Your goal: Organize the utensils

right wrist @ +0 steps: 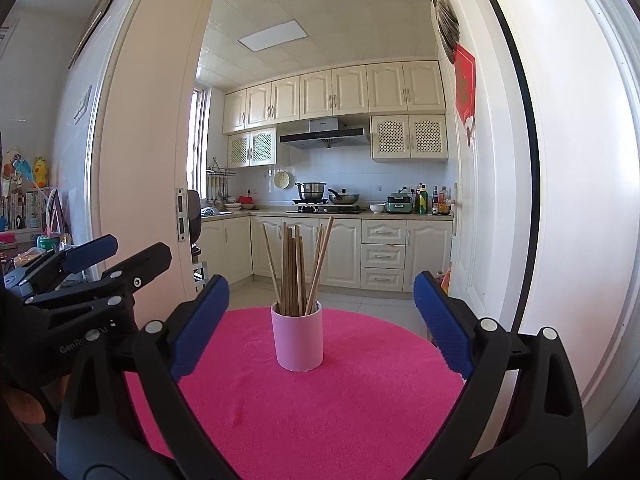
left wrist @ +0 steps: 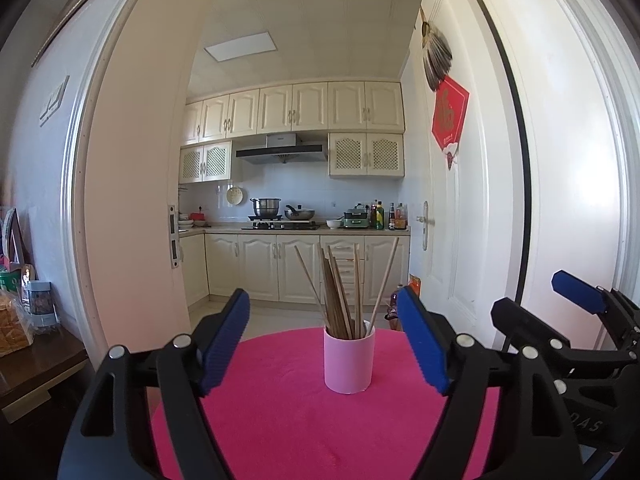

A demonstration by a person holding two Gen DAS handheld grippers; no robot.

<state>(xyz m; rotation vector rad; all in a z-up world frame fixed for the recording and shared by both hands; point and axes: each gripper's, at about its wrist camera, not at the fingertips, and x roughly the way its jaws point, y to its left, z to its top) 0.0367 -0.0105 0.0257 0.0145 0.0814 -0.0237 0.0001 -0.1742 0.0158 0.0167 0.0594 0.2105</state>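
Observation:
A pale pink cup stands upright on a round table covered in bright pink cloth. Several wooden chopsticks stand in it, fanned out. My left gripper is open, its blue pads short of the cup and nothing between them. My right gripper is open wider, level beside the left one. The cup stands ahead of its pads, untouched.
Beyond the table an open doorway leads into a kitchen with cream cabinets and pots on a stove. A white door stands open at the right. At the left a dark sideboard holds bagged bread and jars.

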